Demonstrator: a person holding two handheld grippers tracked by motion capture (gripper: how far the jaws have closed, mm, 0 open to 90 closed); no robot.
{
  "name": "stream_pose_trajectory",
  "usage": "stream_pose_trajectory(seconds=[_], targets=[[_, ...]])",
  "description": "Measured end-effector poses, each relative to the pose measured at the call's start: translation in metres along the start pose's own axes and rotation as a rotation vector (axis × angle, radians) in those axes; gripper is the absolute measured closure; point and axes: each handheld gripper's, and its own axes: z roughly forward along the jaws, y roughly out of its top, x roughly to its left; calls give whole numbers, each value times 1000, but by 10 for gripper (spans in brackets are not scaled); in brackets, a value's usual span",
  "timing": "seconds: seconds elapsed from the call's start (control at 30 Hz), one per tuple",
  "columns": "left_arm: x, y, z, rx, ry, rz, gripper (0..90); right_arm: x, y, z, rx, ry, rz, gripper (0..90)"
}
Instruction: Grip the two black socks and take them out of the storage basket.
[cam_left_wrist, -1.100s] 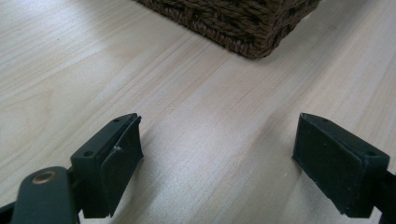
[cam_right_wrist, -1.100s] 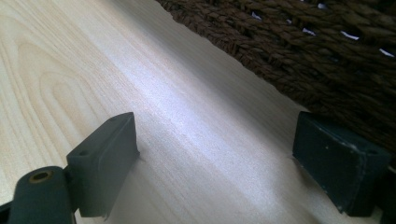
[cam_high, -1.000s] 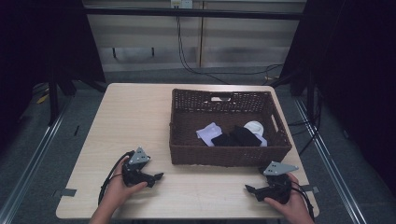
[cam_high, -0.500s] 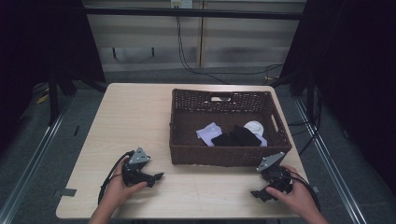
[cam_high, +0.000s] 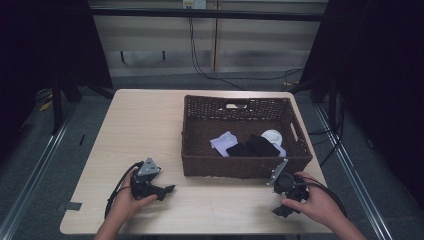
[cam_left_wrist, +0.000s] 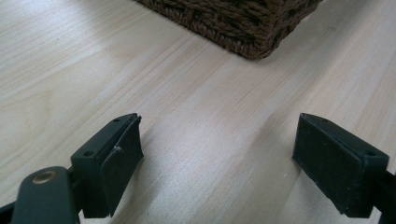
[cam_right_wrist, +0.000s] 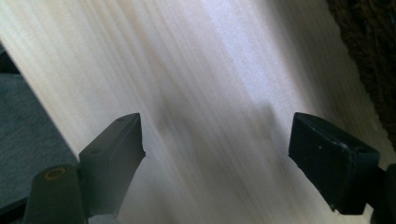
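Left gripper (cam_high: 167, 189): lower left of the high view, held in the person's left hand (cam_high: 131, 195), resting low on the bench (cam_high: 150, 125), jaws pointing right. Its cable (cam_high: 117, 187) loops off to the left of the hand. In the left gripper view the jaws stand wide apart with nothing between them, bare wood under them, and the corner of the basket (cam_left_wrist: 247, 28) sits at the top of the frame, well ahead of the jaw tips.

Basket (cam_high: 240, 167): dark brown wicker, centre-right of the high view, on the bench, between the two grippers and slightly above them in frame. Inside it: a pale sock (cam_high: 223, 142) left of middle, a black sock (cam_high: 252, 147) in the middle, and a white rolled item (cam_high: 273, 136) at the right, touching the black one.

Right gripper (cam_high: 281, 211): lower right of the high view, in the person's right hand (cam_high: 312, 205), just below the basket's near right corner, tilted, jaws pointing down-left toward the bench's near edge. In the right gripper view (cam_right_wrist: 215, 140) the jaws are spread wide, gripping nothing. That view is motion-blurred: bench wood across the middle, grey floor (cam_right_wrist: 28, 121) at the left, basket weave at the upper right edge.
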Motion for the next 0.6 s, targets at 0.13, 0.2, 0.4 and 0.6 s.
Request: stream_pose_trajectory(seconds=[0.13,0.2,0.4,0.6], targets=[[0,0,0,0,0,0,148,1,4,-8,24,-1,-21,175],[0,0,0,1,-5,-5,148,0,6,-14,32,2,-26,175],[0,0,0,2,-7,-8,148,-6,10,-38,56,9,-43,182],[1,0,0,3,-8,-6,148,-14,18,-65,67,22,-53,185]])
